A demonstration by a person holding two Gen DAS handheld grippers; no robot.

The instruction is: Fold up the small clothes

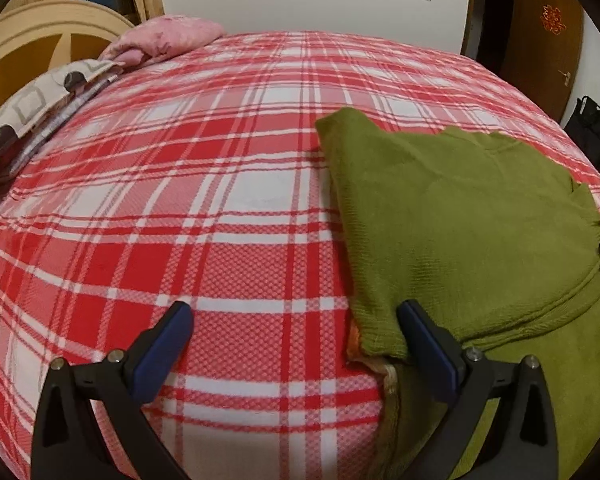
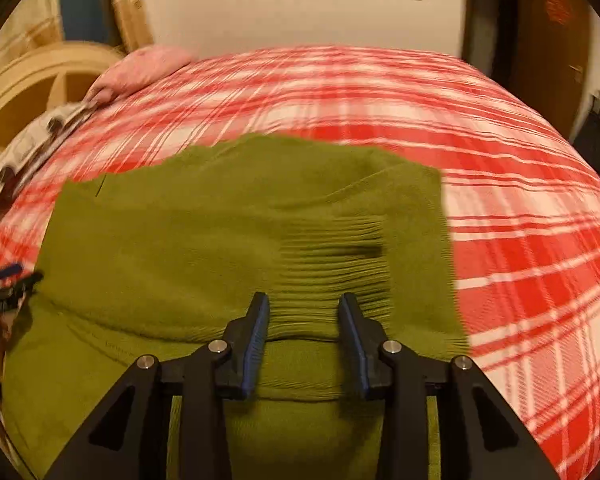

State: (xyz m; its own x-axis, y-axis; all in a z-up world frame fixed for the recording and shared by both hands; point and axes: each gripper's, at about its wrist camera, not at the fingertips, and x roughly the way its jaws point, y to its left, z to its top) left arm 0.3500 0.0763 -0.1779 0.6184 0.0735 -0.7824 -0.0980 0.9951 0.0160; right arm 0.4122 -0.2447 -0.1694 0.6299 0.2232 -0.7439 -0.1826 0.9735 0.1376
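A green knit garment lies folded on the red and white plaid bedcover, with its near edge doubled over a lower layer. My left gripper stands wide open over the bedcover. Its right finger rests against the garment's near left corner, and nothing is between the pads. My right gripper is partly open at the near fold of the garment. The ribbed cuff lies between and beyond its fingers, and the pads do not visibly pinch it. The right wrist view is blurred.
A pink pillow and a patterned cloth lie at the far left by the wooden headboard. A brown door and a black bag stand beyond the bed's right side. A white wall rises behind.
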